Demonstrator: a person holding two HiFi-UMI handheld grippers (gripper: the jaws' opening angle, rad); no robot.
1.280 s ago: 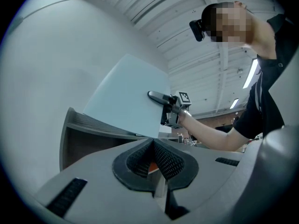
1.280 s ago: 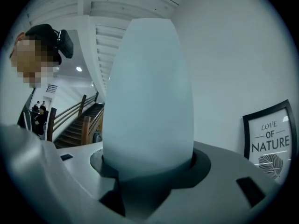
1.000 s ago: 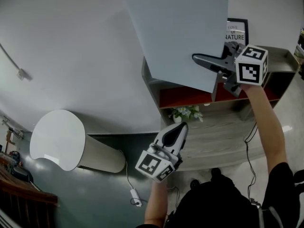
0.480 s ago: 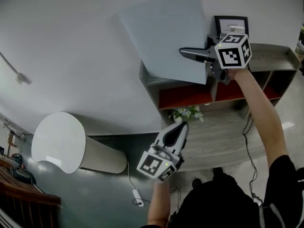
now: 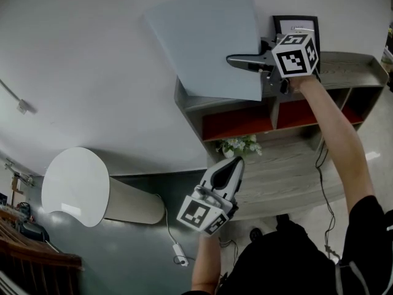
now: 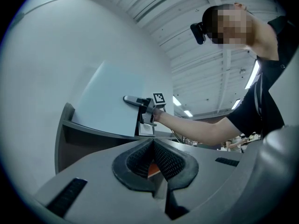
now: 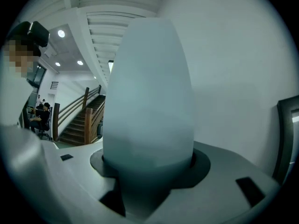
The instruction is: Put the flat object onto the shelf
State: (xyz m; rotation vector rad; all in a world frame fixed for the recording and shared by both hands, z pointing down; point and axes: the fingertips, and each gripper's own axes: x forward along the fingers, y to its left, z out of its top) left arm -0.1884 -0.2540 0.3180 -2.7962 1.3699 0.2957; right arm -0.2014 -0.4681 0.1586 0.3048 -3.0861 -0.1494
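Observation:
The flat object is a pale blue-grey panel (image 5: 202,48). It stands nearly upright against the white wall, over the left end of the shelf's top board (image 5: 344,72). My right gripper (image 5: 244,61) is shut on the panel's right edge, and the panel (image 7: 149,97) fills the space between its jaws (image 7: 147,161). In the left gripper view the panel's (image 6: 107,101) lower edge sits at the shelf top; I cannot tell whether it touches. My left gripper (image 5: 232,166) hangs lower, in front of the shelf, shut and empty (image 6: 152,146).
A black picture frame (image 5: 296,26) stands on the shelf top, right behind my right gripper. The grey shelf has red-backed compartments (image 5: 236,123) and a small plant (image 5: 241,145) below them. A white cylinder (image 5: 77,186) lies at lower left, with a cable and plug (image 5: 175,254) near it.
My right gripper has carried the panel left and toward the wall, over the shelf's top left end. My left gripper has stayed where it was.

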